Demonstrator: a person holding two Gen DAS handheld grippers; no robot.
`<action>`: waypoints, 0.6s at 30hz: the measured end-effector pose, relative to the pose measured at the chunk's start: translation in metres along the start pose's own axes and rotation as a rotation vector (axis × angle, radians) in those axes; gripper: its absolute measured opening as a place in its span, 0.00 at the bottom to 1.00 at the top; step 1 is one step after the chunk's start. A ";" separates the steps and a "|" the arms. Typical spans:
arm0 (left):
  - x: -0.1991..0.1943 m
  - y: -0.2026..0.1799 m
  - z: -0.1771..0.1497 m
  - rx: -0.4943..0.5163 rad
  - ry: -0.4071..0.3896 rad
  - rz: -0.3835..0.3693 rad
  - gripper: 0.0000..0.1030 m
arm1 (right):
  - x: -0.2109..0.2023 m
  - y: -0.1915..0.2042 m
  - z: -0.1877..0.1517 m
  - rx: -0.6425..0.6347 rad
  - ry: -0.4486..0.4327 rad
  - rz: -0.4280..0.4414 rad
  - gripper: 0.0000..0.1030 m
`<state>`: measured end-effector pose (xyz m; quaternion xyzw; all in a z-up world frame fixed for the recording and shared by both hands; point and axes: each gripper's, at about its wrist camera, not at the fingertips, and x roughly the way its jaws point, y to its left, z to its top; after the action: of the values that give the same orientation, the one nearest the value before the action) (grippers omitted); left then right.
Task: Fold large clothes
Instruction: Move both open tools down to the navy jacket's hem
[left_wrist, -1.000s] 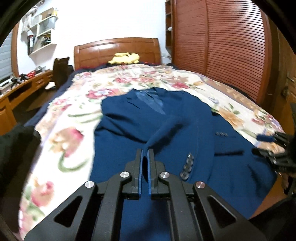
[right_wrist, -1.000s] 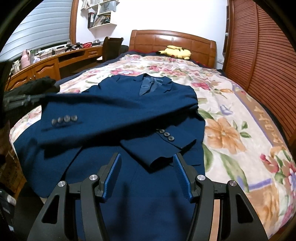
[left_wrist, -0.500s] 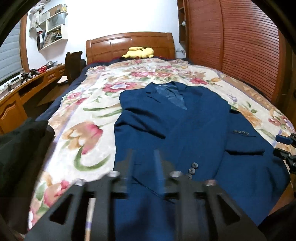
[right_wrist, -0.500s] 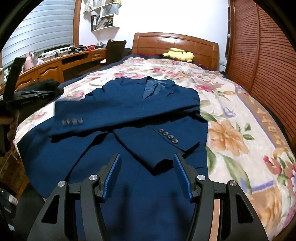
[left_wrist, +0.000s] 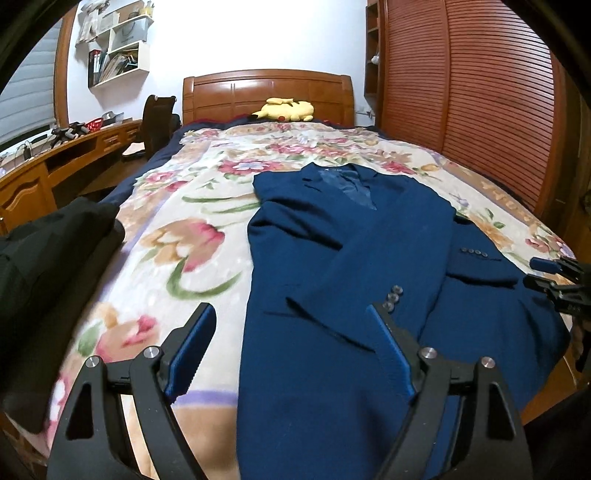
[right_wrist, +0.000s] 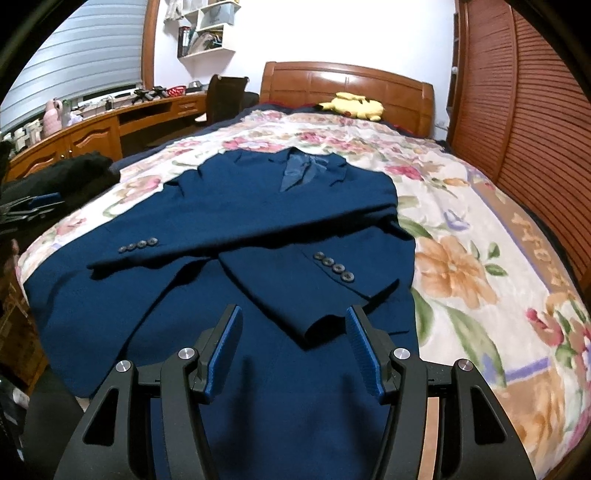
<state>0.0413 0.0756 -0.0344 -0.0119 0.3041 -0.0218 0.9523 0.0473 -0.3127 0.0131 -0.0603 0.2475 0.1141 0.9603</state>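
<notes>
— Well, state the position of the garment.

— The blue jacket (right_wrist: 258, 229) lies face up on the floral bedspread (right_wrist: 480, 258), collar toward the far headboard (right_wrist: 347, 85), hem at the near edge. Both sleeves are folded across the chest; the left sleeve (right_wrist: 207, 236) lies over the right sleeve (right_wrist: 314, 280), whose cuff points toward the near right.

— The grippers?

— The left gripper (left_wrist: 291, 350) has just been opening; its jaws stand wide over the jacket's near left edge with nothing between the pads. The right gripper (right_wrist: 293, 354) stands at a medium gap, empty, hovering just short of the right sleeve's cuff. Both point forward and somewhat downward.

— Risks?

— In my judgement, three. The crossed sleeves are loose; a pull on the hem could drag them out of place. The left gripper straddles the jacket's border, so a closing pinch may catch the bedspread with the cloth. The hem sits at the mattress edge; an uneven lift could let the heavy fabric slide off the near side.
</notes>
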 end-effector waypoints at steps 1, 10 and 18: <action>-0.002 0.001 -0.003 0.000 0.000 0.001 0.81 | 0.002 0.000 0.000 0.001 0.006 -0.002 0.58; -0.013 0.011 -0.028 0.001 0.008 0.016 0.81 | 0.009 0.000 0.001 0.013 0.019 -0.006 0.58; -0.015 0.012 -0.048 0.022 0.030 0.023 0.81 | 0.002 -0.012 -0.004 -0.009 0.028 -0.028 0.58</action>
<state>0.0018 0.0878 -0.0653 0.0021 0.3180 -0.0144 0.9480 0.0505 -0.3242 0.0093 -0.0694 0.2595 0.1008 0.9580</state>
